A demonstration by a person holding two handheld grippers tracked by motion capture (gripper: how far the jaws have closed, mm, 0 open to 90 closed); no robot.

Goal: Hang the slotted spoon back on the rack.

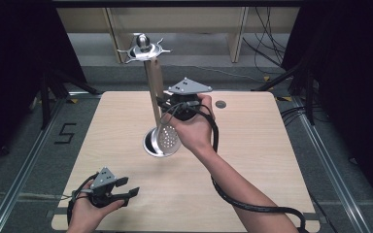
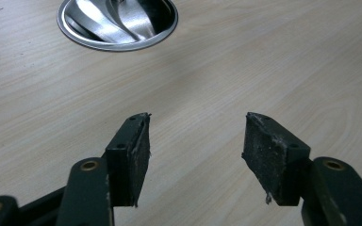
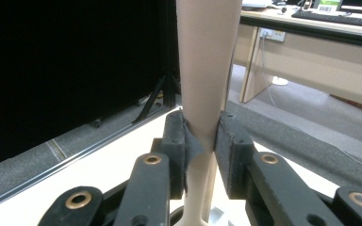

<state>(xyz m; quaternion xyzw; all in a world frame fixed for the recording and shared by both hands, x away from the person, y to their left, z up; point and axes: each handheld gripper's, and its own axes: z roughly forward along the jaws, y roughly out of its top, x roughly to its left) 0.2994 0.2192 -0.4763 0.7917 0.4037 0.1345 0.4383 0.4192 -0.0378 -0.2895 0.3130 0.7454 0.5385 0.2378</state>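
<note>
Right gripper (image 3: 201, 146) jaws clamp the stiff, light, likely slippery wooden skimmer handle (image 3: 207, 70) low, near the neck; left gripper (image 2: 195, 155) jaws apart, empty.

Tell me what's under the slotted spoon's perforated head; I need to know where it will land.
A round metal base sits on the table under the spoon, held upright by the right gripper. The spoon's head covers part of the base, so its middle is hidden.

A light wooden table (image 1: 252, 160) bears a round steel base (image 1: 151, 143).
</note>
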